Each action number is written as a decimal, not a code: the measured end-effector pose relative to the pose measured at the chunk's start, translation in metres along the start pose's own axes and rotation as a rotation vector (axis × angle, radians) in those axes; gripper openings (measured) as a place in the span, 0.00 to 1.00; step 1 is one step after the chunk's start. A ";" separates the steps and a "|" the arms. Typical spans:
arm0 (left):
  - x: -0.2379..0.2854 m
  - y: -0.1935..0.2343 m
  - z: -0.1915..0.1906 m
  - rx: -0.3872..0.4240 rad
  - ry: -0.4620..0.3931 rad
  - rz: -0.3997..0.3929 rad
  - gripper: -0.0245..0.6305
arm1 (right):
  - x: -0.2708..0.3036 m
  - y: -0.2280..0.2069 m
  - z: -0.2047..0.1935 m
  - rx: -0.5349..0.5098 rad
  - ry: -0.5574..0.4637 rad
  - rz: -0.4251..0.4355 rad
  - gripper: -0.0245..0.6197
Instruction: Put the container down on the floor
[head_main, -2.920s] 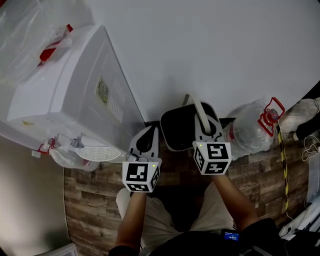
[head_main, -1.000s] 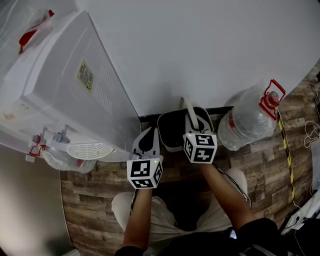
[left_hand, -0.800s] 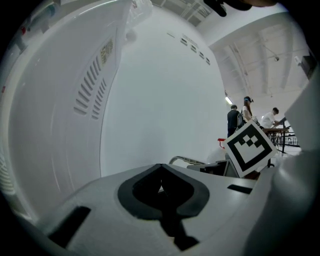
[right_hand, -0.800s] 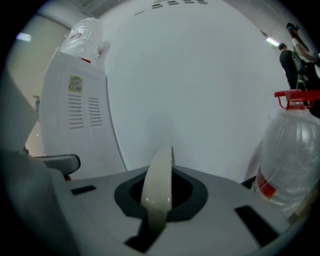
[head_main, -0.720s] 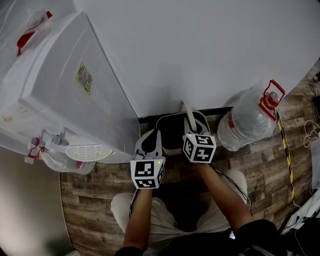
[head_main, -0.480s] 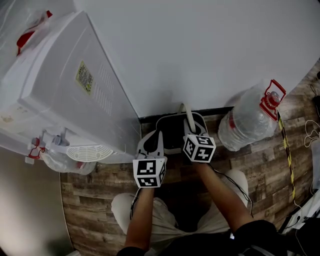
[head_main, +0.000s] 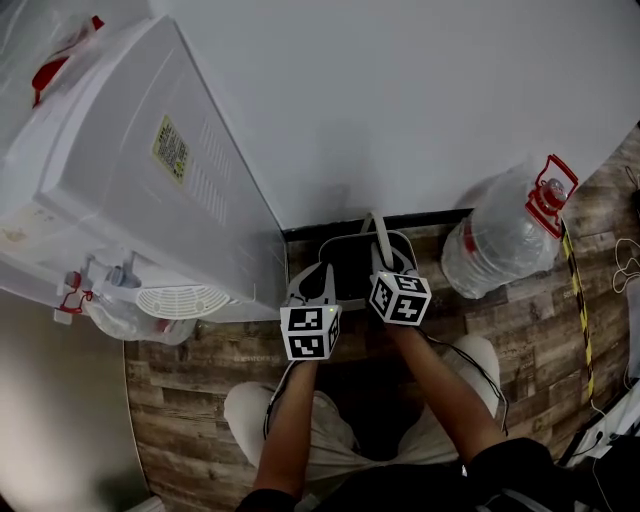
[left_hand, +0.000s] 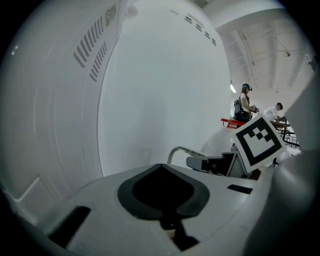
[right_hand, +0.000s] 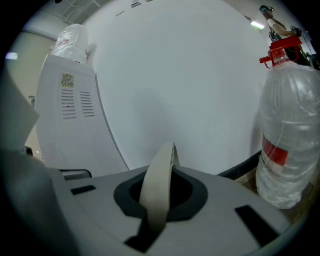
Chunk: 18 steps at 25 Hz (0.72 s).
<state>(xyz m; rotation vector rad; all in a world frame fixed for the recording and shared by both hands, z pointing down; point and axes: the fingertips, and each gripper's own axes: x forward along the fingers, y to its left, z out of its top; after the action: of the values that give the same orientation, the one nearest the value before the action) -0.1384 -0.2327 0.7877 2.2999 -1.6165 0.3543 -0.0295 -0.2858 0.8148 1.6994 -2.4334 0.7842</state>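
The container (head_main: 347, 262) is a dark bin with a pale rim, low by the wall's dark skirting, between a water dispenser and a big bottle. I cannot tell whether it rests on the floor. Its beige strap handle (head_main: 379, 233) arches upward, and my right gripper (head_main: 392, 264) is shut on it. In the right gripper view the handle (right_hand: 158, 186) passes through the closed jaws of the right gripper (right_hand: 165, 176). My left gripper (head_main: 313, 284) hangs at the container's left edge. In its own view the left gripper (left_hand: 161, 170) is shut with nothing in it.
A white water dispenser (head_main: 130, 190) stands close on the left, its side (left_hand: 60, 100) filling the left gripper view. A large clear water bottle (head_main: 505, 235) with a red cap stands to the right (right_hand: 287, 145). The white wall (head_main: 420, 100) lies straight ahead. Wood-pattern floor (head_main: 190, 390) is below.
My left gripper has moved right, up to the container's left edge. The right gripper keeps its hold on the handle and has barely shifted.
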 end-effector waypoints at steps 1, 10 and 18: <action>0.002 0.000 -0.005 -0.008 0.016 -0.004 0.06 | 0.000 -0.002 -0.003 0.003 0.000 -0.003 0.09; 0.025 -0.006 -0.049 0.003 0.124 -0.040 0.06 | 0.005 -0.013 -0.018 0.027 -0.019 0.013 0.09; 0.031 -0.007 -0.068 0.033 0.178 -0.060 0.06 | 0.008 -0.019 -0.032 0.053 -0.006 0.017 0.09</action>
<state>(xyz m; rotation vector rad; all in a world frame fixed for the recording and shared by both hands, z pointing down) -0.1231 -0.2311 0.8613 2.2637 -1.4631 0.5584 -0.0232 -0.2837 0.8522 1.7038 -2.4559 0.8536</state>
